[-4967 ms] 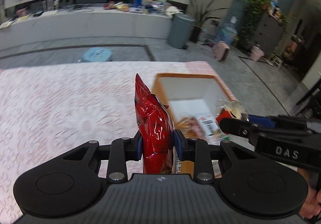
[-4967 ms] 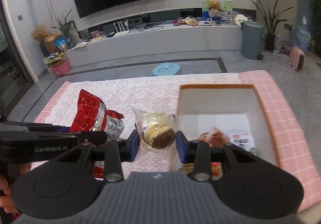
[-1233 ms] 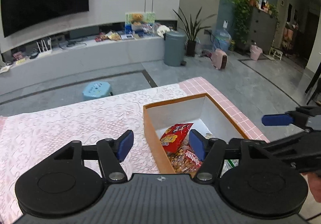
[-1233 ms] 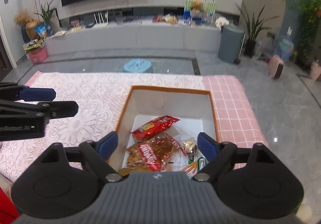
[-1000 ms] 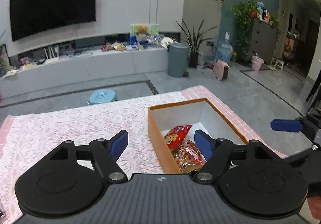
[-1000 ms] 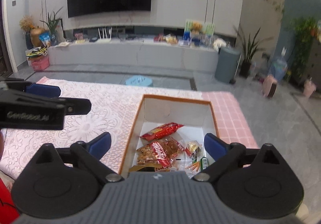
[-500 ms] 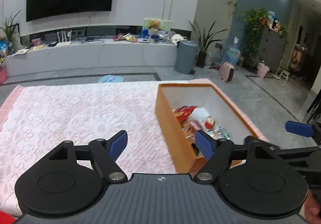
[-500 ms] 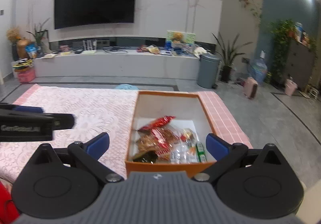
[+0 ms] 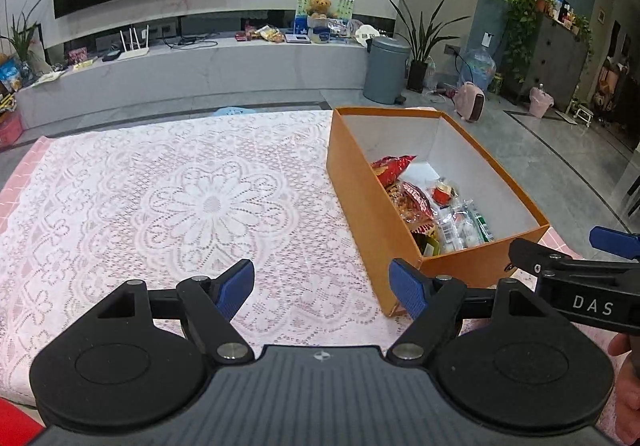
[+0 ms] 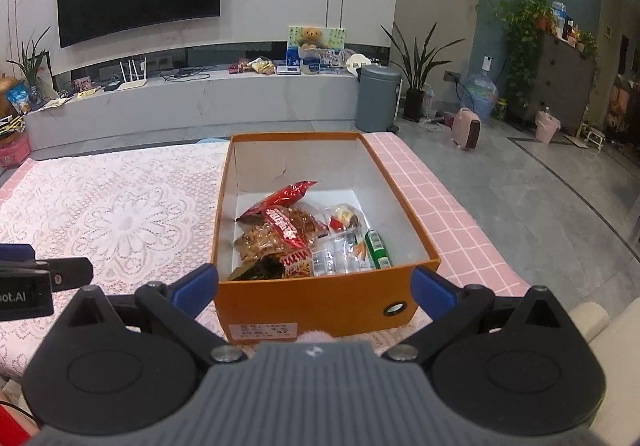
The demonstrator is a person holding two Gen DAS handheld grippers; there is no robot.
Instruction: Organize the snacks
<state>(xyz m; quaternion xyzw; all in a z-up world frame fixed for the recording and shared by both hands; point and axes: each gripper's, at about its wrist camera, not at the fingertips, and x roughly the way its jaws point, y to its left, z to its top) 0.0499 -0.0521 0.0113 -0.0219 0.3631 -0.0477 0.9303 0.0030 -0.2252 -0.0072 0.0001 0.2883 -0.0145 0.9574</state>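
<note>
Snacks (image 10: 296, 238) all in box (image 10: 320, 302); cloth (image 9: 160, 206) beside it bare. Left gripper (image 9: 322, 288), right gripper (image 10: 314, 288) wide, empty. Likely done.

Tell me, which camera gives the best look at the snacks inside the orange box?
The right wrist view: it looks straight down into the orange box, so the snack packets show nearly whole. In the left wrist view the box's near wall hides part of them.

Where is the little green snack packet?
In the right wrist view, the green packet lies inside the orange box, near its right wall, beside clear wrapped snacks.
</note>
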